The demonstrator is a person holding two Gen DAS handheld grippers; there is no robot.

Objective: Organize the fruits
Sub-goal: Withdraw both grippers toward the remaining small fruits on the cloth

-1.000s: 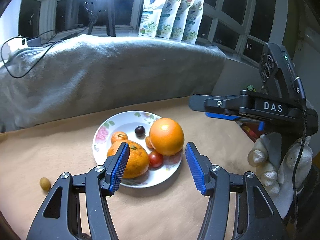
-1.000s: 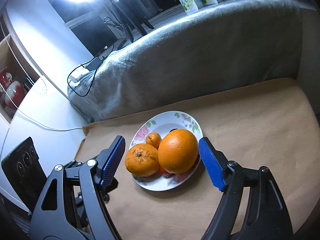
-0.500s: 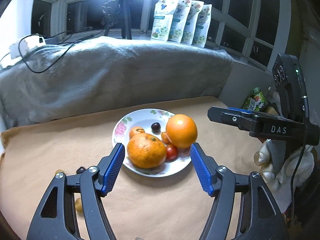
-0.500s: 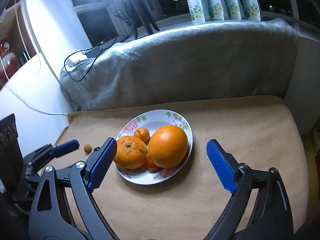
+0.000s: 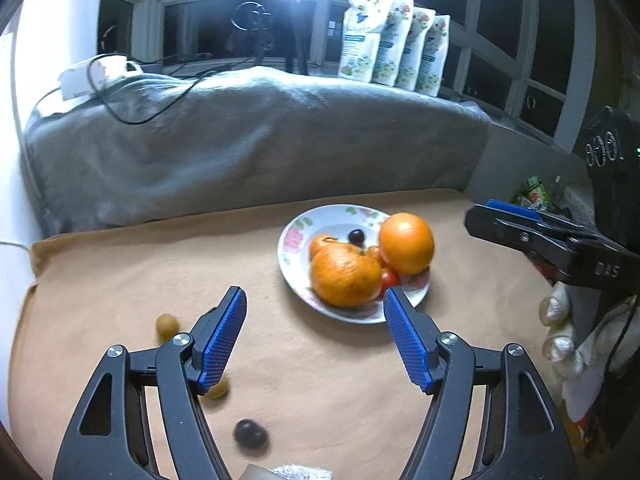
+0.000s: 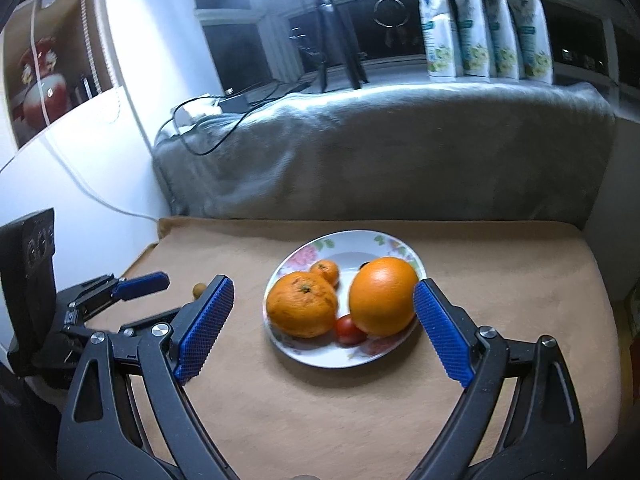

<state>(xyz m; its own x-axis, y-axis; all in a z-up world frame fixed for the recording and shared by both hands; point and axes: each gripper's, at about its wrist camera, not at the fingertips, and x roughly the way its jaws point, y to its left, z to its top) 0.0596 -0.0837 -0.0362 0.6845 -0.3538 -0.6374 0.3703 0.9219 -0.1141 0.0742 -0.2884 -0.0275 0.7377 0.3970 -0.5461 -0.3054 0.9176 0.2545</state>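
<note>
hovering left gripper (image 5: 314, 322) wide, plate (image 5: 294, 258) beyond, right.

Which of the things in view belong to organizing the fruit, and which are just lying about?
Job:
plate
big orange
mandarin
small tangerine
cherry tomato
loose dark grape
two loose yellowish fruits
left tool
right tool

Lying about:
gray blanket
pouches
tripod

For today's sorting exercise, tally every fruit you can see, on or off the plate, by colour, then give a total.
Orange: 4 (large, bumpy, small, part-hidden)
Red: 1
Dark: 2 (plate, cloth)
Yellow-brown: 2
Total: 9
</note>
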